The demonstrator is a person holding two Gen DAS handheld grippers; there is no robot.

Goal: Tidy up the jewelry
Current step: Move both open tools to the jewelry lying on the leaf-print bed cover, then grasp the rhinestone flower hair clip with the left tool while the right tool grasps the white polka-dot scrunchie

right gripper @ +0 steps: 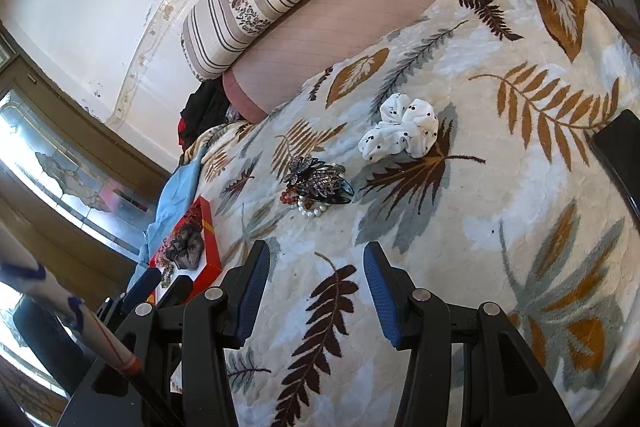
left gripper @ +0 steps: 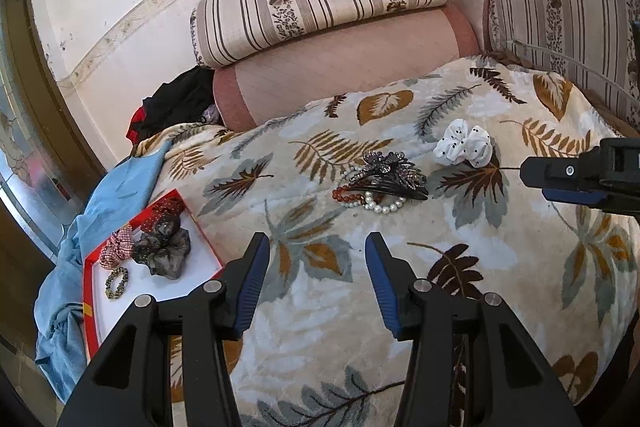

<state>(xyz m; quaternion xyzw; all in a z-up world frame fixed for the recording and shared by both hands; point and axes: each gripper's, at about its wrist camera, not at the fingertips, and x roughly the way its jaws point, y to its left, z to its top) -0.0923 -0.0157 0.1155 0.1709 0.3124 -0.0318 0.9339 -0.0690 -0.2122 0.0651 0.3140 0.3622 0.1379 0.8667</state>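
A red box with a white inside [left gripper: 93, 291] sits at the left on the leaf-patterned blanket [left gripper: 320, 307] and holds a grey scrunchie [left gripper: 166, 247], a checked one and a beaded bracelet. Mid-blanket lie a black jewelled hair clip [left gripper: 390, 173], a pearl bracelet [left gripper: 384, 206] and an amber bead bracelet [left gripper: 346, 195], touching. A white dotted scrunchie [left gripper: 464, 143] lies to their right. My left gripper [left gripper: 318, 247] is open and empty, short of the clip. My right gripper [right gripper: 316, 253] is open and empty, short of the clip [right gripper: 318, 181] and white scrunchie [right gripper: 400, 133]; it shows at the left view's right edge [left gripper: 560, 179].
Striped and pink cushions [left gripper: 320, 7] stand behind the blanket against the wall. Blue cloth [left gripper: 92, 227] hangs by the red box. Dark clothing [left gripper: 176, 103] lies at the back left. A dark flat object [right gripper: 620, 147] lies at the blanket's right edge.
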